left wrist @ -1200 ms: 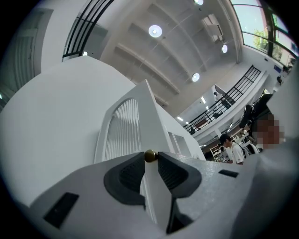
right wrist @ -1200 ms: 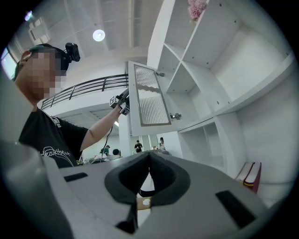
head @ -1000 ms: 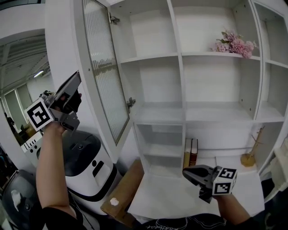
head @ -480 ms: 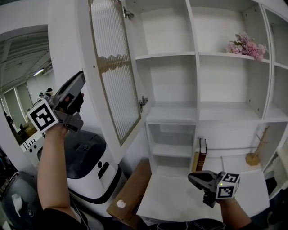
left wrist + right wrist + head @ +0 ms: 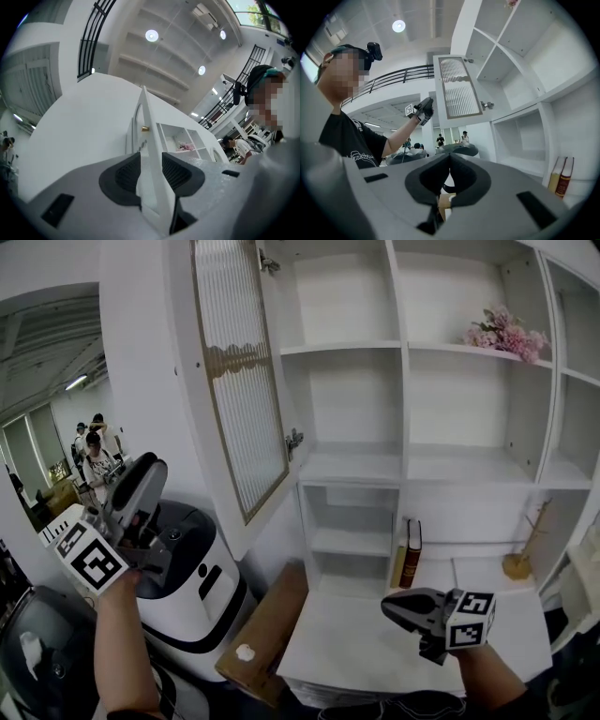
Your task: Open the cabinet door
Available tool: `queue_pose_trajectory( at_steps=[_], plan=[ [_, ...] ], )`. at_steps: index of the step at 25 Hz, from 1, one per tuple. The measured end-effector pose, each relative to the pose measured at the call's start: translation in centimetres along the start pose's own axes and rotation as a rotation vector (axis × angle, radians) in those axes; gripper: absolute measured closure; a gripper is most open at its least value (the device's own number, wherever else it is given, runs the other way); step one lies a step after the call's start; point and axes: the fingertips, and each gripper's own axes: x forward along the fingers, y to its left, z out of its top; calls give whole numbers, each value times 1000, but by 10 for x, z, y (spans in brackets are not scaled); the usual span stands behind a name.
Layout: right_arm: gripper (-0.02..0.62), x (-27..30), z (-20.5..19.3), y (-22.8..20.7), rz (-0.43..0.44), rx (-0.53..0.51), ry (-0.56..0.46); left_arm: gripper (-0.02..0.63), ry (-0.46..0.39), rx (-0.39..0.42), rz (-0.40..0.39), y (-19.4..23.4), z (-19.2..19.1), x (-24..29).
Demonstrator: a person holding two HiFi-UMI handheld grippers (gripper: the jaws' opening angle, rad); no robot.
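The white cabinet door (image 5: 239, 381) with a ribbed glass pane stands swung open to the left, its hinges (image 5: 293, 440) on the shelf unit (image 5: 403, 465). My left gripper (image 5: 148, 470) hangs low at the left, apart from the door and pointing up at it. In the left gripper view the door's edge (image 5: 147, 140) and small brass knob (image 5: 145, 128) show far beyond the left gripper (image 5: 151, 161); its jaws are opening with nothing between them. My right gripper (image 5: 389, 606) is shut and empty near the lower shelves. The right gripper view shows the right gripper (image 5: 450, 157), the door (image 5: 459, 91) and the left gripper (image 5: 424, 110).
A white and black machine (image 5: 187, 577) stands below the open door, a cardboard box (image 5: 262, 634) leaning beside it. Books (image 5: 408, 554), a wooden stand (image 5: 520, 559) and pink flowers (image 5: 506, 334) sit on the shelves. People stand in the far background (image 5: 94, 451).
My left gripper has let go of the door's edge, dropped down and to the left, and its jaws have widened. The door stays open. The right gripper shifted slightly.
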Motion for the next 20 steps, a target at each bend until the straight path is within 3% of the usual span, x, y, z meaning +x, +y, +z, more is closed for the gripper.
queue_pose_trajectory(
  at_steps=[5, 12, 16, 19, 20],
  plan=[
    [592, -33, 7, 9, 27, 17, -25, 479, 131, -9, 51, -82, -70, -43],
    [594, -101, 1, 27, 8, -7, -60, 495, 336, -220, 3, -262, -208, -39],
    [594, -135, -10, 46, 16, -6, -79, 541, 367, -335, -29, -350, -250, -32],
    [592, -156, -23, 59, 25, 16, -92, 566, 400, -337, -42, -403, -267, -32],
    [594, -162, -27, 62, 26, 25, -93, 602, 406, -326, -40, -416, -270, -33]
  ],
)
